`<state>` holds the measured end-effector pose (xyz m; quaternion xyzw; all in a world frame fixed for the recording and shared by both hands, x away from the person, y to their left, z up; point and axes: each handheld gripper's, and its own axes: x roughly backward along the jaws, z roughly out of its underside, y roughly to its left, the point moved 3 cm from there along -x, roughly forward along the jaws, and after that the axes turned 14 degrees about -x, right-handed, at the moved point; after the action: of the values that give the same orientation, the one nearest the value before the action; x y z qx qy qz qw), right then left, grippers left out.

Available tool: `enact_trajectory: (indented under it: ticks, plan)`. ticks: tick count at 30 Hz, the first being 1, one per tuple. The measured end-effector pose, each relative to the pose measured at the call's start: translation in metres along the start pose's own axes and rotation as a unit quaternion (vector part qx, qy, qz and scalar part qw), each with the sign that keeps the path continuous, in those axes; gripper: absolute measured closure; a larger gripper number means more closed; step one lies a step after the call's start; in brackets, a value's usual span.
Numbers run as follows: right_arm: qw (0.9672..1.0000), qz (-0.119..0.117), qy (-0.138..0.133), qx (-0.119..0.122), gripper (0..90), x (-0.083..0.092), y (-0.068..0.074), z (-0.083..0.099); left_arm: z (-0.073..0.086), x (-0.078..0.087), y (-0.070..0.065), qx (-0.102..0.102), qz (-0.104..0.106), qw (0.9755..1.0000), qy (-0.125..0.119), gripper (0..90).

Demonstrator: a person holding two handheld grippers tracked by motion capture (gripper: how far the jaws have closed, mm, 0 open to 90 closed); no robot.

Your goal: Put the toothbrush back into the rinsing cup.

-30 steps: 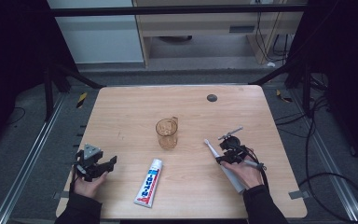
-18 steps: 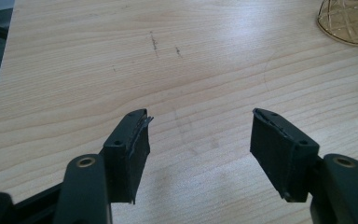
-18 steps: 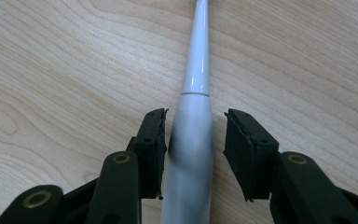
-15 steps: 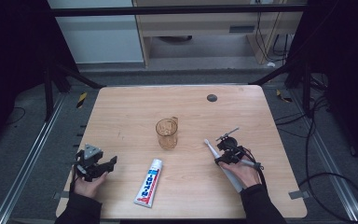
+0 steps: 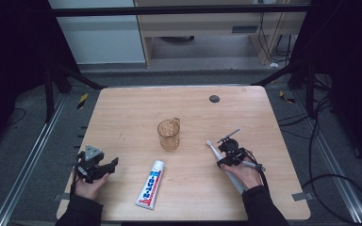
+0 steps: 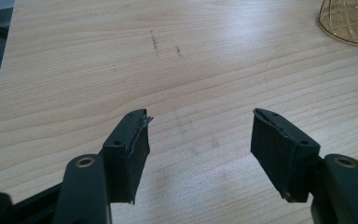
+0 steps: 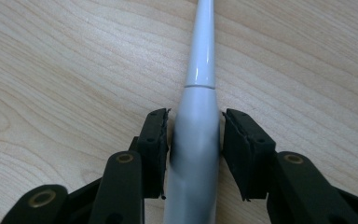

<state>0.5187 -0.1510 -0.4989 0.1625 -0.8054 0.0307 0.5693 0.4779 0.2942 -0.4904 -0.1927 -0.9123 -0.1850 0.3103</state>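
Observation:
A white electric toothbrush (image 5: 212, 149) lies on the wooden table (image 5: 136, 117) at the front right, its head pointing to the far left. My right gripper (image 5: 225, 159) is down on it, and in the right gripper view its jaws press both sides of the toothbrush (image 7: 200, 56) handle, so the right gripper (image 7: 195, 122) is shut on it. My left gripper (image 5: 107, 167) rests at the front left, and the left gripper (image 6: 199, 126) stands open over bare wood. An amber glass cup (image 5: 169, 134) stands mid-table. A white toothpaste tube (image 5: 151, 183) lies in front of it.
A small dark round disc (image 5: 214, 99) sits near the table's far edge. The cup's base (image 6: 349, 21) shows at the top right of the left gripper view. A black cable (image 5: 259, 167) trails from the right gripper over the person's hand.
My right gripper has shifted slightly left and settled lower over the toothbrush handle. The left gripper, cup and toothpaste have stayed put.

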Motion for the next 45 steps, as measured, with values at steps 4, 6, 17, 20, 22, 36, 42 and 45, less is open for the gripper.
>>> enact_trajectory:
  ticks: [4, 6, 17, 20, 22, 36, 42, 45]
  plan:
    - [1.0, 0.004, 0.0, 0.001, 61.9, 0.0, 0.0, -0.001, 0.0, 0.0, 0.0, 0.0, 0.0, 1.0, 0.0, 36.3]
    - [1.0, 0.005, 0.002, 0.003, 63.6, 0.0, 0.0, -0.001, 0.0, 0.0, 0.0, 0.0, 0.0, 1.0, 0.0, 36.3]
    - [0.9998, 0.008, 0.019, -0.001, 67.1, 0.0, 0.003, -0.003, 0.0, 0.0, 0.001, 0.0, 0.0, 1.0, 0.001, 36.3]
    - [0.9997, 0.006, 0.021, -0.005, 67.2, 0.0, 0.004, -0.004, 0.0, 0.0, 0.001, 0.0, 0.0, 1.0, 0.001, 36.3]
    - [0.9996, 0.005, 0.027, -0.008, 67.3, 0.0, 0.004, -0.003, 0.0, 0.0, 0.0, 0.0, 0.0, 1.0, 0.001, 36.3]
    - [0.9998, 0.003, 0.019, -0.001, 67.6, 0.011, 0.004, -0.005, 0.0, 0.0, 0.001, 0.0, -0.001, 1.0, 0.0, 36.3]
    - [0.9999, 0.0, 0.01, 0.002, 67.6, 0.017, 0.005, -0.007, 0.0, 0.0, 0.001, 0.001, -0.001, 1.0, 0.0, 36.3]
    - [1.0, 0.002, 0.005, 0.0, 67.7, 0.022, 0.006, -0.007, 0.0, 0.0, 0.001, 0.001, -0.001, 1.0, 0.0, 36.3]
